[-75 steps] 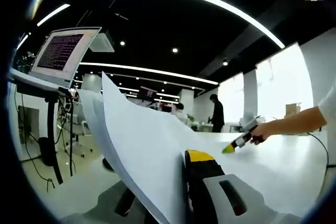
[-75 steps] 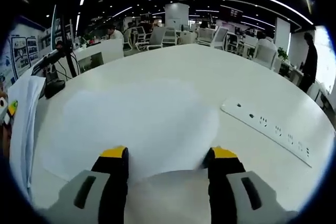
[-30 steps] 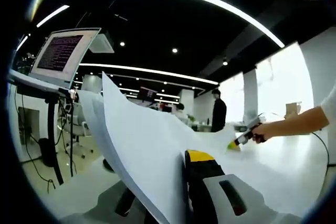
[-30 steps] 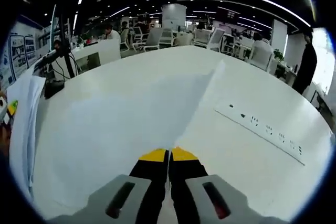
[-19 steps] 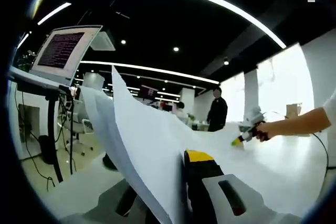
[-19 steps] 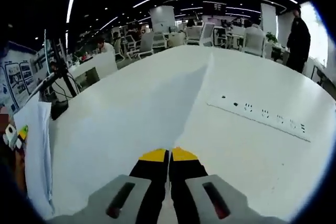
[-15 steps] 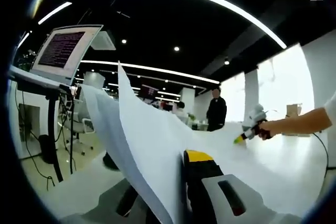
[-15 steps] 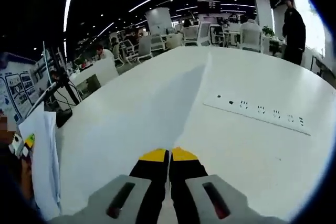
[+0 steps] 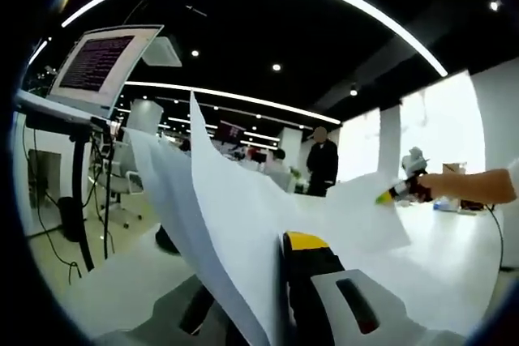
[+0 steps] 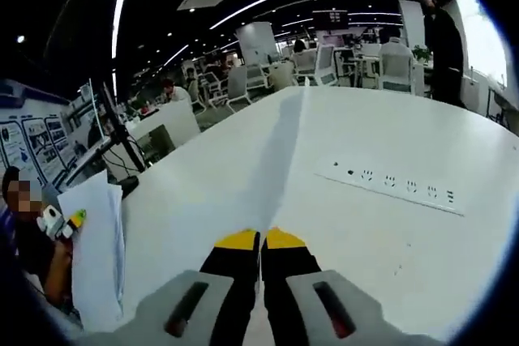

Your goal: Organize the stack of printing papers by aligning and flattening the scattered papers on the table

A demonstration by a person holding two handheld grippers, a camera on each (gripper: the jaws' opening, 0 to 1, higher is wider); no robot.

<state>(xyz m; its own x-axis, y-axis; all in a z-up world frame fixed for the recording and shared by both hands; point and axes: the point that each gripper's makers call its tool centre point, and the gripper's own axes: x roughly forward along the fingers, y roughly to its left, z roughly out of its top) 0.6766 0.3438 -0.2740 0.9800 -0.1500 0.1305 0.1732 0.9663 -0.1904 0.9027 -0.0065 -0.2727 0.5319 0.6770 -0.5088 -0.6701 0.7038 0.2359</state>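
Observation:
In the left gripper view a stack of white printing papers (image 9: pixel 235 208) stands on edge, curling up and left, with my left gripper (image 9: pixel 255 261) shut on its lower edge; the left jaw is hidden behind the sheets. Far right, my right gripper (image 9: pixel 400 192) holds a single sheet (image 9: pixel 365 220) up off the white table (image 9: pixel 454 265). In the right gripper view my right gripper (image 10: pixel 261 240) is shut on that sheet (image 10: pixel 280 160), seen nearly edge-on and running away over the table (image 10: pixel 422 119). The left gripper (image 10: pixel 63 220) and its stack (image 10: pixel 101 261) show at far left.
A white power strip (image 10: pixel 397 185) lies across the table to the right of the sheet. A monitor on a stand (image 9: pixel 97 66) rises at the left with cables under it. A person in dark clothes (image 9: pixel 322 164) stands beyond the table. Office chairs and desks (image 10: pixel 324 62) fill the background.
My right gripper, open over a flat sheet 2.5 s ago, has shut on that sheet and raised it off the table. The left gripper keeps its stack; both views have tilted slightly.

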